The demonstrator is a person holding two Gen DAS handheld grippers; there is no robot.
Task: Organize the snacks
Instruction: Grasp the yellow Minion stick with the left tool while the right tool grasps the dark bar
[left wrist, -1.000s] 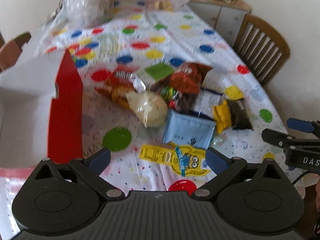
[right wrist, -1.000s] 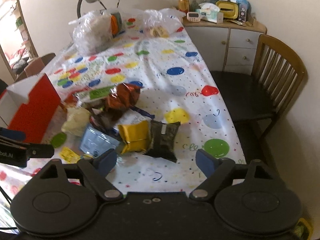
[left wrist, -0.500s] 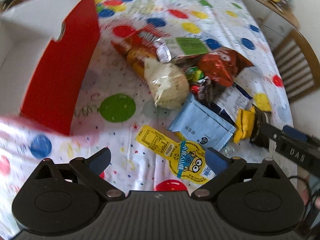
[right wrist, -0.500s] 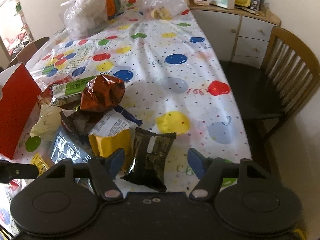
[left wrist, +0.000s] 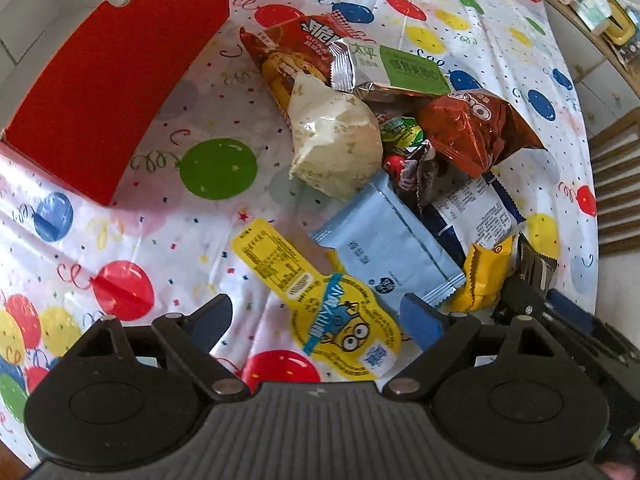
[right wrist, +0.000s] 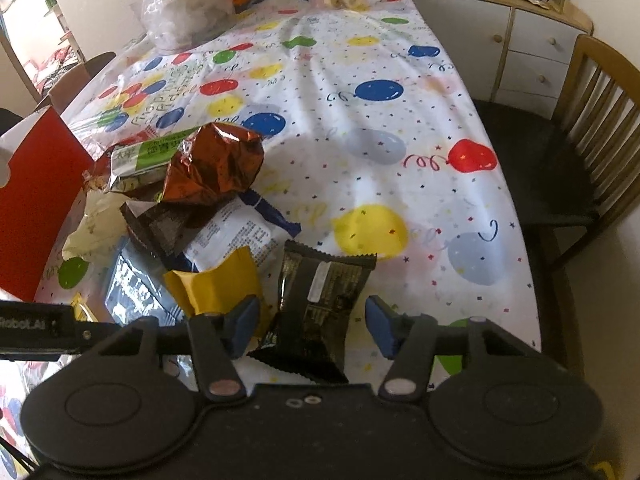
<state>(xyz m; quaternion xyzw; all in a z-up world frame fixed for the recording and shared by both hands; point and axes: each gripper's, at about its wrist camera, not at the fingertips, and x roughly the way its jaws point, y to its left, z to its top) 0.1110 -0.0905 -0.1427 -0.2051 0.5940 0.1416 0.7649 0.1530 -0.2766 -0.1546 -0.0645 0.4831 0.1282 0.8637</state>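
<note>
Several snack packets lie in a heap on the balloon-print tablecloth [left wrist: 192,224]. My left gripper [left wrist: 318,318] is open low over a yellow cartoon-print packet [left wrist: 340,320], next to a light blue packet [left wrist: 388,248]. Beyond them lie a cream packet [left wrist: 336,148] and a copper foil bag [left wrist: 472,128]. A red box [left wrist: 104,92] with a white inside stands open at the left. My right gripper [right wrist: 312,326] is open, its fingers either side of a black packet [right wrist: 320,304] that lies flat beside a yellow packet [right wrist: 220,288]. The copper foil bag [right wrist: 216,168] sits farther back.
A wooden chair [right wrist: 580,152] stands at the table's right side, with a cabinet [right wrist: 520,48] behind it. Clear plastic bags [right wrist: 192,4] sit at the table's far end. The right half of the tablecloth [right wrist: 380,128] is bare. The red box [right wrist: 32,200] rises at the left.
Both grippers have come down and forward over the heap. The left now hovers over the yellow cartoon-print packet; the right now straddles the black packet and its fingers stand closer together.
</note>
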